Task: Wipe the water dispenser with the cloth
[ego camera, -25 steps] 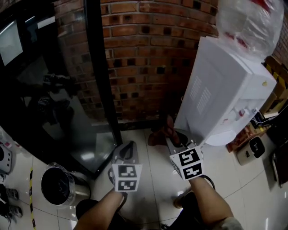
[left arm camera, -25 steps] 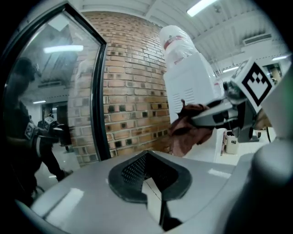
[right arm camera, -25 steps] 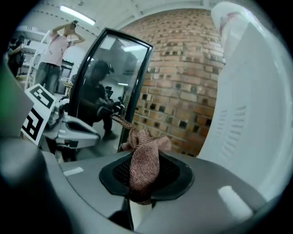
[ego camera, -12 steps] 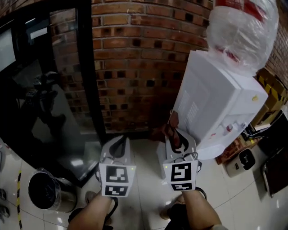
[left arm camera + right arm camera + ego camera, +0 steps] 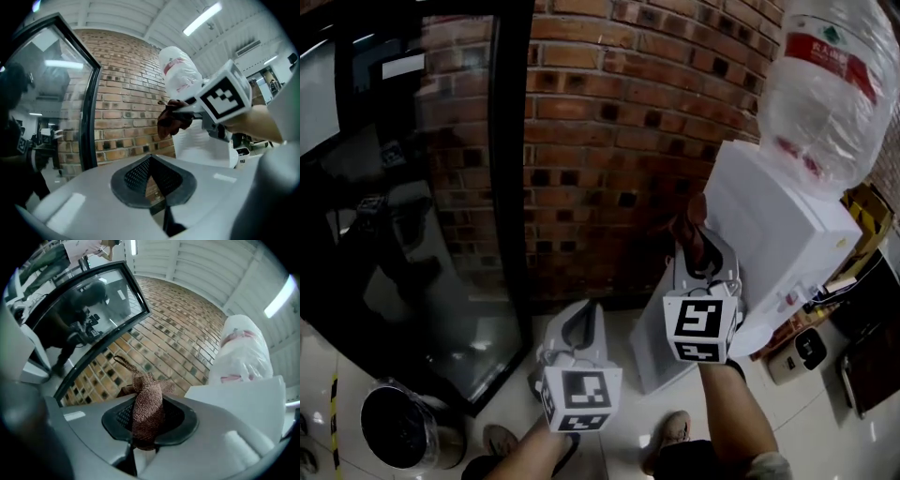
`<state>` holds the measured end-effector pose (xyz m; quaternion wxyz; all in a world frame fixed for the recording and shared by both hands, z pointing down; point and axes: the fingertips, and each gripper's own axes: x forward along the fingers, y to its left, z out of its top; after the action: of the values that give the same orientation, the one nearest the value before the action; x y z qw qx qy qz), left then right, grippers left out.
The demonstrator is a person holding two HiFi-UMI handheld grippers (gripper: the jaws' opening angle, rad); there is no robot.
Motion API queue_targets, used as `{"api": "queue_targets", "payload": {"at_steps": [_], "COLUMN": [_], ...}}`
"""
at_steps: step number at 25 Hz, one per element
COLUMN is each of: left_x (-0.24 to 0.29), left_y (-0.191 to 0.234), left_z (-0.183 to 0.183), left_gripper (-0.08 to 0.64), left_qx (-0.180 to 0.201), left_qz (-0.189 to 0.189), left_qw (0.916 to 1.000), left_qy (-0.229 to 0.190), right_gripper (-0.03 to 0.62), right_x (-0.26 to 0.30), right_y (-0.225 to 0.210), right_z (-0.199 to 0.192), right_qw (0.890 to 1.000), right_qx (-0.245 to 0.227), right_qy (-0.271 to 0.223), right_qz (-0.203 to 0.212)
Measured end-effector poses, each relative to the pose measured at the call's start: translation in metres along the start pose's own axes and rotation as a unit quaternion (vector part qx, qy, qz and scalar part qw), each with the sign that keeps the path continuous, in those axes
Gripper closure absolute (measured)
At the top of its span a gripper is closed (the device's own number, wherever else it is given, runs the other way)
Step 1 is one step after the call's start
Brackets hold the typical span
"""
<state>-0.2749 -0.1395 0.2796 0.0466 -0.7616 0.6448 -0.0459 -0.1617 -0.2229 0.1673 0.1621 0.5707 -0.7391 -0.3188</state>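
- Cloth point(image 5: 146, 406), brown and knitted, is pinched in the right gripper point(image 5: 701, 255). The jaws are clamped on its lower part, and the free end sticks out past the tips so the fabric meets a surface first, not the plastic.
- In the head view the right gripper sits at about 4 o'clock from centre and points toward the water dispenser point(image 5: 787, 234) at 3 o'clock. The cloth end is just beside the dispenser's white side panel, but I cannot tell whether it touches.
- The gripper is likely held at the panel's upper part so the wipe can start high and run downward.
- The water bottle point(image 5: 830, 94), wrapped in clear plastic, sits on top of the dispenser at 1-2 o'clock. It is not the wipe target yet.
- Left gripper point(image 5: 578, 330) is at 6 o'clock, with its jaws together and nothing between them. It is held low and well apart from the dispenser, probably parked out of the wiping path.
- The brick wall point(image 5: 609, 141) is at 12 o'clock behind the dispenser, the dark glass panel point(image 5: 394, 187) at 9 o'clock and the metal bin point(image 5: 394, 436) at 8 o'clock. None of these is involved.
- Wiping looks about to begin, and no stroke is evident.
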Motion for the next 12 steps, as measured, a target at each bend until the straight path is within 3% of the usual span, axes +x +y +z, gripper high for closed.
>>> {"api": "queue_targets", "payload": {"at_steps": [3, 7, 12], "left_x": [0.006, 0.019, 0.042], "left_y": [0.027, 0.053, 0.050], "left_z": [0.005, 0.008, 0.011], "left_gripper": [0.560, 0.560, 0.560], "left_qx": [0.009, -0.002, -0.004], "left_qz": [0.020, 0.028, -0.001], "left_qw": [0.9997, 0.9995, 0.9995], "left_qy": [-0.011, -0.017, -0.030], "right_gripper": [0.500, 0.500, 0.500], "right_x": [0.029, 0.061, 0.087], "right_y": [-0.033, -0.070, -0.102], "right_z": [0.026, 0.043, 0.036], "right_qw": [0.999, 0.991, 0.968], "right_qx": [-0.015, -0.081, -0.193], "right_qy": [0.004, 0.027, 0.102], "right_qz": [-0.051, -0.099, -0.127]}}
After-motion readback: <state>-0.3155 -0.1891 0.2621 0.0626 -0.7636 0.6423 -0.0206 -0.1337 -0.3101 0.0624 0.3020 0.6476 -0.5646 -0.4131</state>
